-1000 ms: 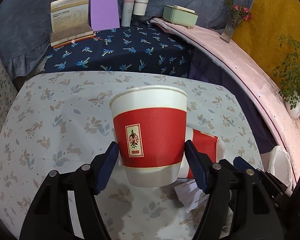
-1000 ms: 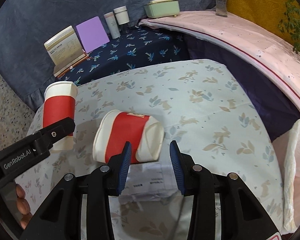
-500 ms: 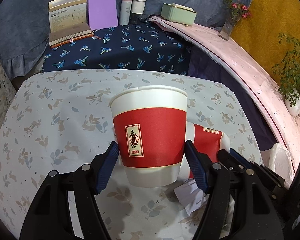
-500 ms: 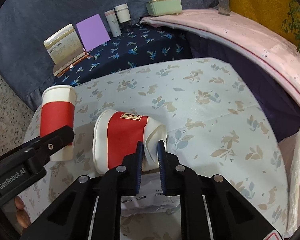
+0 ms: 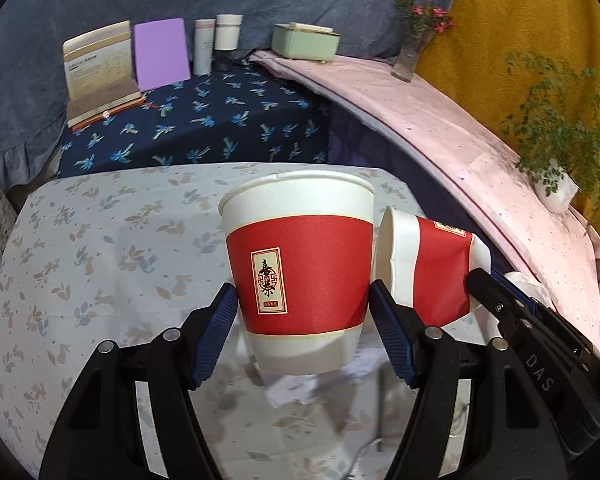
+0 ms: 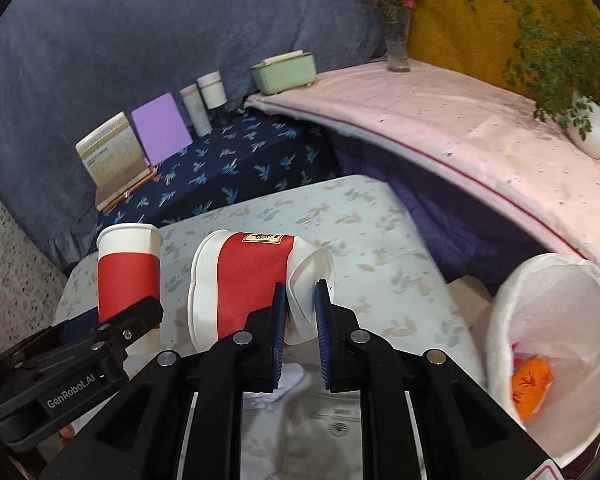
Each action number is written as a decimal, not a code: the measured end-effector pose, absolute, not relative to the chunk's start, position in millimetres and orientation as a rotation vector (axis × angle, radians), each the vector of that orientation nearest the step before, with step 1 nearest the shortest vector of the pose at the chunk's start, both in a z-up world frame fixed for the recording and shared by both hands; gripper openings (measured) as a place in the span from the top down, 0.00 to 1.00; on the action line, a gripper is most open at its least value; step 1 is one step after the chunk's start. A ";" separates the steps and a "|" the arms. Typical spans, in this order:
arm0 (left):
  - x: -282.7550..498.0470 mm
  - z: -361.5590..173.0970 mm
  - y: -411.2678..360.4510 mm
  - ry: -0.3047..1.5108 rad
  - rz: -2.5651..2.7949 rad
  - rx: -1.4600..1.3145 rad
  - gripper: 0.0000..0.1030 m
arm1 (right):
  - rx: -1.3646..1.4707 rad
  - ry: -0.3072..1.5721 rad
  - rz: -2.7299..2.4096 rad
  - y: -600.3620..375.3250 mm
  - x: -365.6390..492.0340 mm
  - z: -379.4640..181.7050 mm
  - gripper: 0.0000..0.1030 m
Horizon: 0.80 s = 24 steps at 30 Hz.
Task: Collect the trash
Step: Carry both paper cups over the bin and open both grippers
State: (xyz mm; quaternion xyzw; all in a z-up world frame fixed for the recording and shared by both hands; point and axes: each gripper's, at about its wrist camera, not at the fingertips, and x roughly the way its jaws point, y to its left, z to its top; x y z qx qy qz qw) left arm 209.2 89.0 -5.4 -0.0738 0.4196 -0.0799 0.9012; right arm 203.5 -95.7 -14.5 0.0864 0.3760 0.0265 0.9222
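At frame left in the right wrist view, our left gripper [image 6: 132, 320] clamps the upright paper cup [image 6: 128, 268]. At centre, our right gripper [image 6: 302, 320], jaws just closed, pinches the crushed cup [image 6: 252, 280] above the desk [image 6: 380, 240]. The lined bin [image 6: 548, 344] sits lower right.

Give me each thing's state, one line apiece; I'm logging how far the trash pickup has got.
Left gripper: shut on the upright cup.
Upright cup: upright, uncrushed, clear of the table.
Right gripper: jaws have just been closing, shut on the crushed cup.
Crushed cup: on its side, base end pinched flat.
Bin bag: mouth open, orange wrapper inside.
Paper sheet: lying flat on the table.
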 end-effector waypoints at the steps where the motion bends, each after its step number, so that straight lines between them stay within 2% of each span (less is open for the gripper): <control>1: 206.9 -2.8 82.7 0.864 -0.176 -0.148 0.37 | 0.183 0.764 0.043 -103.8 198.9 -10.5 0.87; 24: 135.7 29.6 -98.0 0.829 -0.439 0.026 0.37 | 0.312 0.649 -0.207 -273.3 96.8 23.1 0.87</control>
